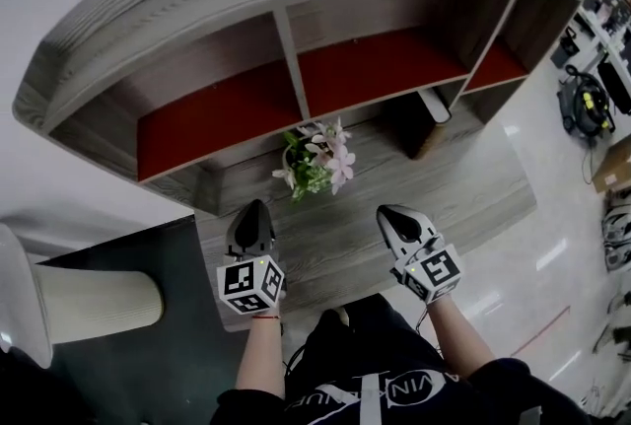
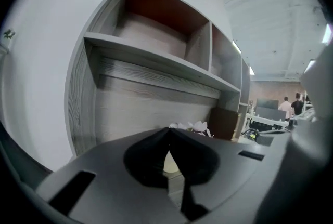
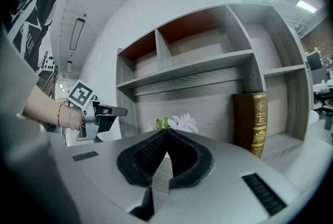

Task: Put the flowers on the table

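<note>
The flowers (image 1: 320, 162), pink and white blooms with green leaves in a white pot, stand on the grey wooden table (image 1: 444, 201) just in front of the shelf unit. My left gripper (image 1: 254, 208) hovers short of them on the left, jaws shut and empty. On the other side my right gripper (image 1: 386, 213) is also shut on nothing. In the left gripper view only white petals of the flowers (image 2: 190, 126) peek over the closed tips of the left gripper (image 2: 167, 129). The right gripper view has the flowers (image 3: 179, 122) beyond the right gripper (image 3: 166, 131), with the left gripper (image 3: 117, 111) off to the side.
A grey shelf unit with red back panels (image 1: 227, 107) rises behind the table. A brown book (image 3: 253, 121) stands upright to the right of the flowers. A pale cylinder (image 1: 94, 300) lies at the lower left. Cables and gear (image 1: 587, 103) sit on the floor at right.
</note>
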`<state>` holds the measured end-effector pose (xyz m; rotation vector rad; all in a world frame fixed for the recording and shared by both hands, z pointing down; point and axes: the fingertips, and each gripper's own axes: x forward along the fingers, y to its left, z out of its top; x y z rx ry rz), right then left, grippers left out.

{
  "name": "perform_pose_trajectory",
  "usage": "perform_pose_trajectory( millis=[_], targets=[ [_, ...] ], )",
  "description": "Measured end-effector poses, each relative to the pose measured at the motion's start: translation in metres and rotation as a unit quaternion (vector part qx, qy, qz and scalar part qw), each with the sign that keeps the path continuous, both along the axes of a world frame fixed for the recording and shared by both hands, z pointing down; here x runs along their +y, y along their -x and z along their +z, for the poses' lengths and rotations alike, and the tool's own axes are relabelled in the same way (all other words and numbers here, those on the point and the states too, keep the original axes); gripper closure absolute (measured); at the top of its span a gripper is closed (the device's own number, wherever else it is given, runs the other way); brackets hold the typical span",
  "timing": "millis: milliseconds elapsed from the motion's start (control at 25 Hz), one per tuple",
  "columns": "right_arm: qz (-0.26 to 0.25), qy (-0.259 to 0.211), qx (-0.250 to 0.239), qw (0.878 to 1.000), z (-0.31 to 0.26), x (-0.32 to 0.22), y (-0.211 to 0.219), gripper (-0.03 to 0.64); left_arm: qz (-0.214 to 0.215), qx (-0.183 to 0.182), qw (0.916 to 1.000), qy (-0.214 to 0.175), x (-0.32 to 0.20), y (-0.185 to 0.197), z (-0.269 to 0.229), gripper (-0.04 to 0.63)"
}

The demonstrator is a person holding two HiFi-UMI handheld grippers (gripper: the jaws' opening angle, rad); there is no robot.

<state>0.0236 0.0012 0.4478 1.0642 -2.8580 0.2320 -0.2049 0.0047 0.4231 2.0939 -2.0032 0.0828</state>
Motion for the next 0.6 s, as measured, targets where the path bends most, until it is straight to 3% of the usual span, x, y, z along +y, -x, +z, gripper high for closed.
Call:
perform_pose_trajectory(
  millis=[280, 600],
  targets=[
    [0.004, -0.015, -0.010, 1.000, -0.019, -0.001, 0.005, 0.607, -0.023, -0.010, 0.9997, -0.007, 0.020, -0.003, -0.008, 0.592],
    [-0.002, -0.043, -0.008, 0.999, -0.041, -0.002, 0.011, 0.607, -0.018, -0.029, 0.9992, -0.019, 0.029, -0.005, -0.022, 0.592]
  ],
)
